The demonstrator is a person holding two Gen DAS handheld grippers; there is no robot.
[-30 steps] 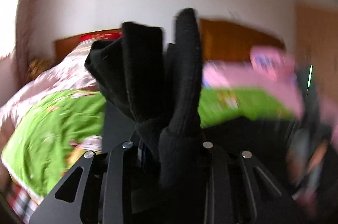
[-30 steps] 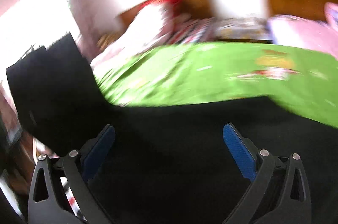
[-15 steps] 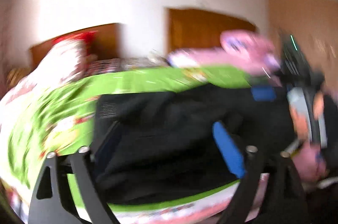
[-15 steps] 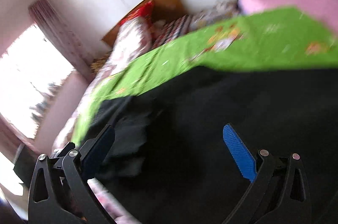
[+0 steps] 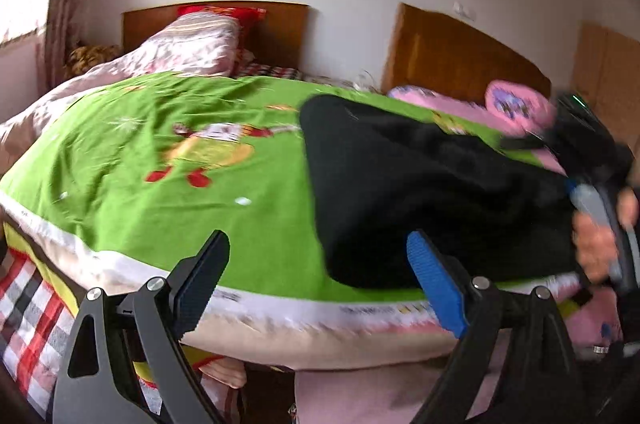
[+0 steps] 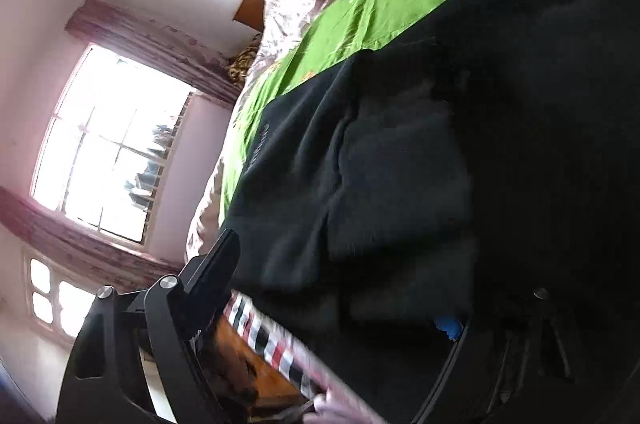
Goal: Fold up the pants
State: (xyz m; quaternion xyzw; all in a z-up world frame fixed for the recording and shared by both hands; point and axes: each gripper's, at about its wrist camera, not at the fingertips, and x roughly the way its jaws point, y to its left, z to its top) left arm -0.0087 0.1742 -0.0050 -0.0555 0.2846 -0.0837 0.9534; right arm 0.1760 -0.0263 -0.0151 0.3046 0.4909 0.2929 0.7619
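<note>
The black pants [image 5: 420,184] lie spread on the right part of the green bedspread [image 5: 160,152], reaching its near edge. My left gripper [image 5: 318,244] hovers open over that near edge, nothing between its fingers, with the pants' left border just past its blue pad [image 5: 436,284]. In the right wrist view the pants [image 6: 440,144] fill most of the picture. My right gripper [image 6: 336,264] is rolled sideways at their edge and its jaws are closing, with bunched black cloth between them. The cloth covers the right finger apart from a bit of blue pad [image 6: 448,328]. A hand [image 5: 596,244] holds that gripper at the pants' right end.
A floral quilt [image 5: 188,44] and wooden headboards [image 5: 460,60] stand at the far side, pink pillows [image 5: 516,104] at the right. A checked sheet [image 5: 28,308] hangs below the bed's near edge. A bright window [image 6: 108,148] lies to the left.
My left gripper let go of the bunched black cloth it held up, opened wide and sank leftward. The pants now lie on the bed. The right gripper rolled, dropped onto them and narrowed.
</note>
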